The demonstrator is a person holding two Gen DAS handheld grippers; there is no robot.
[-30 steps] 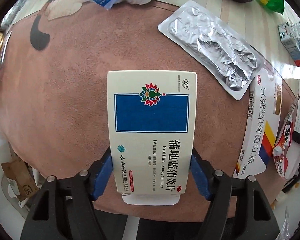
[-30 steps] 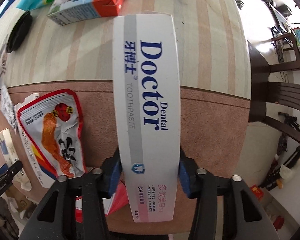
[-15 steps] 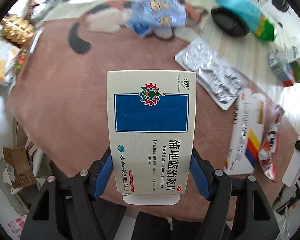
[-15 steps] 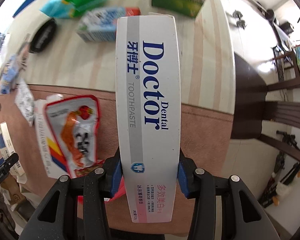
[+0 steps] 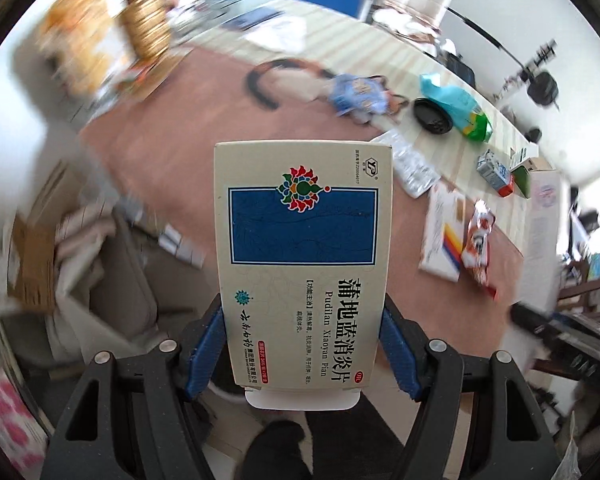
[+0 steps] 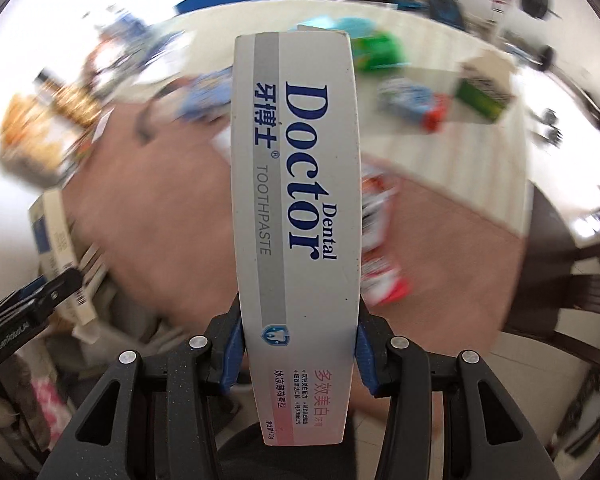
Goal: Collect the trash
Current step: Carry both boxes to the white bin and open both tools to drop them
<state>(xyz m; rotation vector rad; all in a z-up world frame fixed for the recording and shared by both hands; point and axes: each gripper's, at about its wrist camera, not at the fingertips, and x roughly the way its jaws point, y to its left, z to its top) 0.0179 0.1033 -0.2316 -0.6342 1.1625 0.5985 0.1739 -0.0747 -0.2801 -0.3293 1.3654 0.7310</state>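
My left gripper (image 5: 302,344) is shut on a cream medicine box (image 5: 303,256) with a blue rectangle, held well above the brown table mat (image 5: 188,120). My right gripper (image 6: 298,348) is shut on a white and grey "Doctor" toothpaste box (image 6: 296,208), also lifted high. The left gripper and its box show at the left edge of the right wrist view (image 6: 32,300). On the table lie a foil blister pack (image 5: 416,168), a white medicine box (image 5: 442,236), a red snack wrapper (image 5: 478,240), a blue wrapper (image 5: 356,90) and a green-blue bag (image 5: 460,114).
A black round lid (image 5: 432,117), a small milk carton (image 5: 496,172) and a green box (image 5: 530,176) sit on the striped cloth. Cardboard and papers (image 5: 40,256) lie on the floor at the left. A dark wooden chair (image 6: 572,280) stands at the right. Both views are motion-blurred.
Both grippers have risen and pulled back from the table with their boxes held. The table looks smaller and farther, and the floor and the pile at the left have come into view.
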